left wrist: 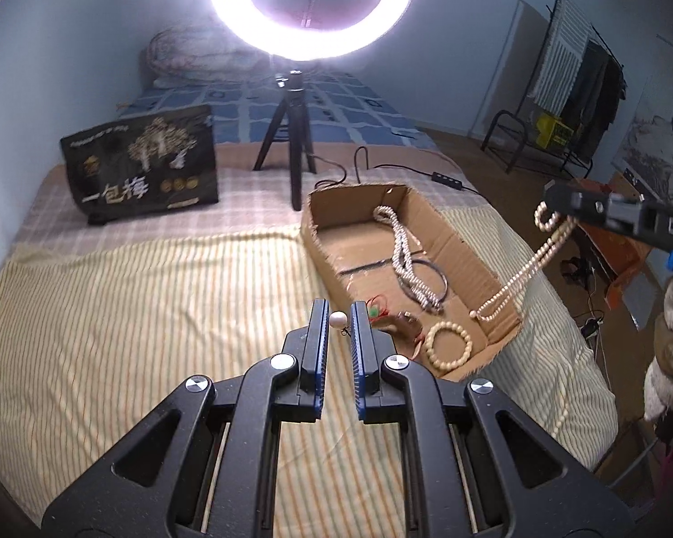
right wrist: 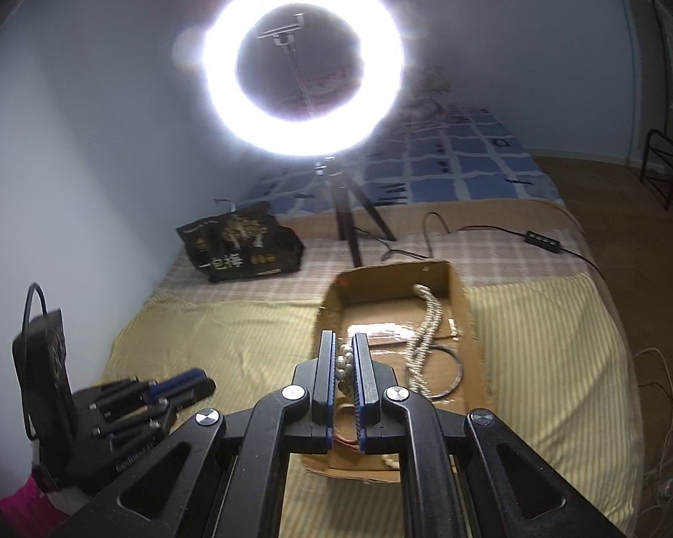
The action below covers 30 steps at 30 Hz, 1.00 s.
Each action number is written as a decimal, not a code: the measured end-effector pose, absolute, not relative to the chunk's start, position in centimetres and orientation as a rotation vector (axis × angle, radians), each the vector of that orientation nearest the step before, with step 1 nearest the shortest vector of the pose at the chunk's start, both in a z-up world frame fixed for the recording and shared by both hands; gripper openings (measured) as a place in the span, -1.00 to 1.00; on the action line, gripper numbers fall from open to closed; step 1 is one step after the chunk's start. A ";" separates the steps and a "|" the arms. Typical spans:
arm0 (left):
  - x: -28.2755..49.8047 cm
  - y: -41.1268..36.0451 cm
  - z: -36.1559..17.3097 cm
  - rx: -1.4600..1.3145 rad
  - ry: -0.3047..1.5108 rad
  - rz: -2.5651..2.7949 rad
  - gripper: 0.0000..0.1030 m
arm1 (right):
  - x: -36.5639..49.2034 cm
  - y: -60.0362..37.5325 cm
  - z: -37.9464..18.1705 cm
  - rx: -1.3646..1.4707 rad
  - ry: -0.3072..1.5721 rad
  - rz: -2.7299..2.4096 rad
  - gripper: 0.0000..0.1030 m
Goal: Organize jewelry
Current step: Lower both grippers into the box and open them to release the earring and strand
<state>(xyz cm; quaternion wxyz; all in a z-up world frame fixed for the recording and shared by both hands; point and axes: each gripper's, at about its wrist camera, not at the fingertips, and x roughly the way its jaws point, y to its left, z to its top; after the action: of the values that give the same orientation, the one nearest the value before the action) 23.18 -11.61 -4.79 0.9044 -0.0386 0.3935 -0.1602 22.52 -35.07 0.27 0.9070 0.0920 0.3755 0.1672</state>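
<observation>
While dangling over the cardboard box (left wrist: 466, 251), a pearl necklace (left wrist: 522, 269) pinched in the right hand-held gripper (right wrist: 346, 361); left hand-held gripper (left wrist: 338, 320) narrowly pinching a pearl earring (left wrist: 338, 319).

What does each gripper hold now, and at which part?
The right gripper pinches a beige bead necklace at its top loop; the rest hangs over the cardboard box. The left gripper holds a small white bead.

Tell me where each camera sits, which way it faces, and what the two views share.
Left wrist: on the left gripper, low over the striped cover, facing the ring light; its own fingers pinch a small pearl piece; the right gripper enters holding a bead necklace.
Right wrist: on the right gripper, above the cardboard box, facing the light; the left gripper shows lower left.
Shared: box, light, black bag.
</observation>
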 end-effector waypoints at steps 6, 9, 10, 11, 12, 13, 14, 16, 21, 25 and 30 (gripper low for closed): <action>25.7 -13.3 -4.8 -0.055 0.815 -0.336 -0.85 | 22.9 -37.0 -0.8 0.191 0.797 0.313 -0.92; 26.9 -14.0 -5.1 -0.047 0.824 -0.341 -0.85 | 23.1 -37.5 -1.5 0.187 0.812 0.303 -0.92; 27.3 -14.3 -5.3 -0.047 0.829 -0.343 -0.85 | 23.1 -37.7 -1.7 0.186 0.818 0.301 -0.92; 27.7 -14.5 -5.4 -0.045 0.835 -0.343 -0.85 | 23.2 -37.8 -2.0 0.185 0.824 0.298 -0.92; 28.2 -14.8 -5.6 -0.041 0.842 -0.344 -0.85 | 23.4 -37.9 -2.3 0.185 0.830 0.295 -0.92; 28.6 -15.1 -5.8 -0.036 0.847 -0.344 -0.85 | 23.4 -38.0 -2.6 0.185 0.836 0.294 -0.92; 28.9 -15.5 -6.1 -0.029 0.852 -0.344 -0.85 | 23.5 -38.1 -2.9 0.187 0.842 0.294 -0.92; 29.8 -16.1 -6.5 -0.023 0.865 -0.345 -0.85 | 23.6 -38.1 -3.4 0.187 0.854 0.292 -0.92; 31.8 -17.2 -7.6 -0.026 0.895 -0.338 -0.85 | 24.2 -38.0 -5.2 0.178 0.896 0.283 -0.92; 33.2 -17.9 -8.6 -0.024 0.919 -0.330 -0.85 | 24.6 -38.1 -6.2 0.176 0.917 0.279 -0.92; 33.9 -18.2 -9.5 -0.025 0.940 -0.314 -0.85 | 25.0 -38.0 -7.6 0.170 0.948 0.280 -0.92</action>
<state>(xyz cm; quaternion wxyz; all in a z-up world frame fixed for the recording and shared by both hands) 33.92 -18.21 -9.47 0.8797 -0.0119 0.4508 -0.1509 25.00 -37.96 -7.62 0.8769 0.0813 0.4543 0.1340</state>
